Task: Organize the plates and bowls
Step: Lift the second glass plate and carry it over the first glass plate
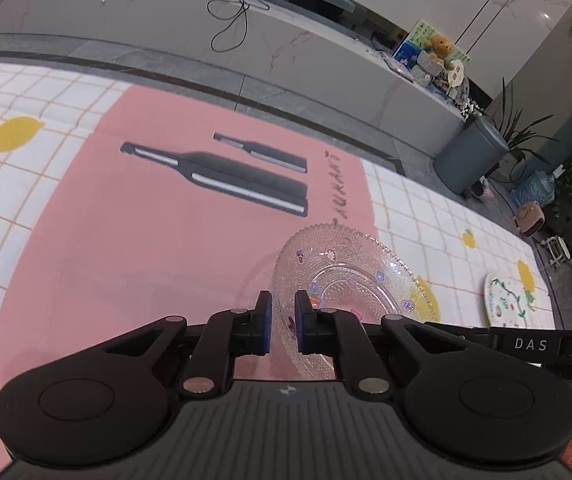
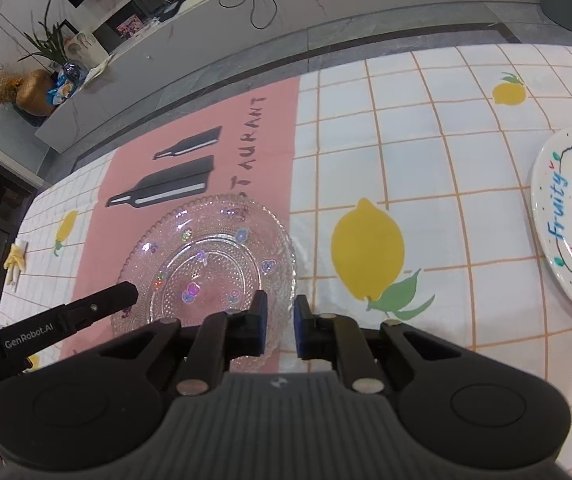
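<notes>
Worktop (image 2: 425, 120) w/ white grid cloth, lemon print (image 2: 367, 248) near middle. Pink mat (image 1: 126, 248) on it, black bottle graphics (image 1: 222, 178) & "RESTAURANT" lettering (image 2: 254, 136). Behind: grey marble ledge (image 1: 106, 12) w/ loose black cable (image 1: 232, 20). Teddy bear (image 1: 439, 46) on ledge far end, grey bin (image 1: 471, 158) on floor beside potted plants (image 1: 525, 136). Gold vase (image 2: 38, 92) w/ dried flowers, other end.

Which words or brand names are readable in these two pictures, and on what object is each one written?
"DAS": on the black tool arm at right.
"GenRobot.AI": on the black tool arm at left.
"Fruity": on the white painted plate.
"AURANT": on the pink mat; earlier letters hidden by the glass plate.
</notes>
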{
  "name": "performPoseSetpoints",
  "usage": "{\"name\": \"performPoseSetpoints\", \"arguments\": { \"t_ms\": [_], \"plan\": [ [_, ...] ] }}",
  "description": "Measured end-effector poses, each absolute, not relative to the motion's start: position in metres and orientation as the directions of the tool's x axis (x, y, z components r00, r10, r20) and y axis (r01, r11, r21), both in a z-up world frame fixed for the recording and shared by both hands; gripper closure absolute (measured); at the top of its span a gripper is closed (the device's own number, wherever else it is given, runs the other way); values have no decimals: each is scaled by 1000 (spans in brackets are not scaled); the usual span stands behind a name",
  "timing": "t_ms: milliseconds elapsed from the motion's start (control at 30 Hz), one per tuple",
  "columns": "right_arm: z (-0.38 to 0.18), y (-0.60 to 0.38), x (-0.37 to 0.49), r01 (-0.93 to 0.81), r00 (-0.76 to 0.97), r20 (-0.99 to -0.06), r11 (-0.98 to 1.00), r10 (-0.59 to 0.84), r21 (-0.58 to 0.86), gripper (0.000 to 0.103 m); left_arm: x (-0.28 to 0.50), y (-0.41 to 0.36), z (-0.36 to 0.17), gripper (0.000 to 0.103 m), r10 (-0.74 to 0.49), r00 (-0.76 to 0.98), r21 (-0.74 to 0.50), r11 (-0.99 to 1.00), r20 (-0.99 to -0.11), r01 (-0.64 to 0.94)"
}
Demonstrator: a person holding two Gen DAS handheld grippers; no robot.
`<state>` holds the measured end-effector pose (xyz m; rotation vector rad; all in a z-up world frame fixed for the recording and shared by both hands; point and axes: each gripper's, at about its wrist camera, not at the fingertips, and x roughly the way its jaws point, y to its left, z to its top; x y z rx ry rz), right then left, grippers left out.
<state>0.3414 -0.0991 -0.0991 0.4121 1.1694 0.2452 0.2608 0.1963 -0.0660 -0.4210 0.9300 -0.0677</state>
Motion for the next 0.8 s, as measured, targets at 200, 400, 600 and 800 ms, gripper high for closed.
{"name": "performPoseSetpoints", "arguments": {
  "t_ms": [200,400,600,800],
  "plan": [
    [-70,-105,321,16,398,-815,885,422,466,91,244,192,-30,91,-243,637,-398,911,-732,-109],
    [-42,-122,289,21,399,-797,865,453,502,91,216,172,12,93,-248,660,-400,912,-710,-87],
    [-20,-143,247,24,403,-792,860,458,510,91,190,148,34,93,-263,675,-416,907,-689,-71],
    [-6,-172,206,44,429,-775,846,464,531,92,168,122,45,93,-292,673,-449,891,-679,-66]
  ]
}}
